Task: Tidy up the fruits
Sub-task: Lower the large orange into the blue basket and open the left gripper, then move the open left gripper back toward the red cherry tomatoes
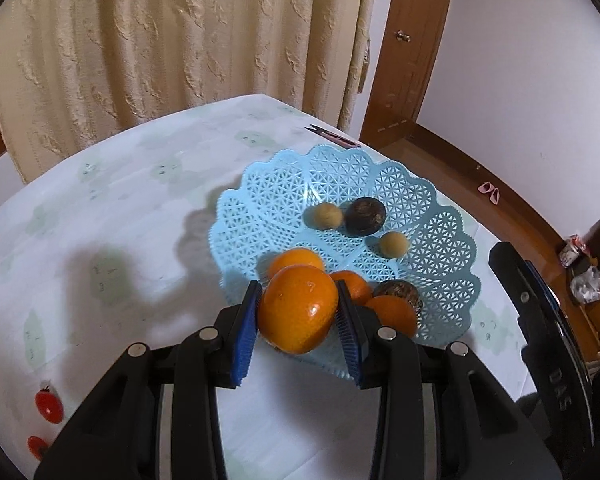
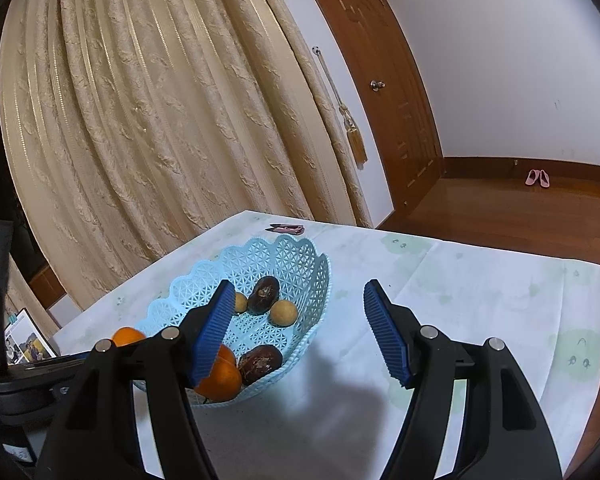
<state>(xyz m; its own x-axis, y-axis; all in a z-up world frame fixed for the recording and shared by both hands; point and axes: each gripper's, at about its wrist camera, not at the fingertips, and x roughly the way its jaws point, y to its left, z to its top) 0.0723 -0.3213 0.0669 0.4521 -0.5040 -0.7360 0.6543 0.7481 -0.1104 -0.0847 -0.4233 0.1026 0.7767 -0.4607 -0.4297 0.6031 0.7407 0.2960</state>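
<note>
My left gripper is shut on a large orange, its blue pads pressing both sides, just over the near rim of the light blue lattice basket. Inside the basket lie other oranges, two small tan round fruits and two dark brown fruits. In the right wrist view the basket sits ahead and to the left. My right gripper stands open beside its right rim with nothing between the fingers. The held orange shows at the basket's left edge.
Two small red tomatoes lie at the table's near left. A pink clipper rests near the far edge, by the curtain. A photo frame stands at the left. The table edge drops to a wooden floor at the right.
</note>
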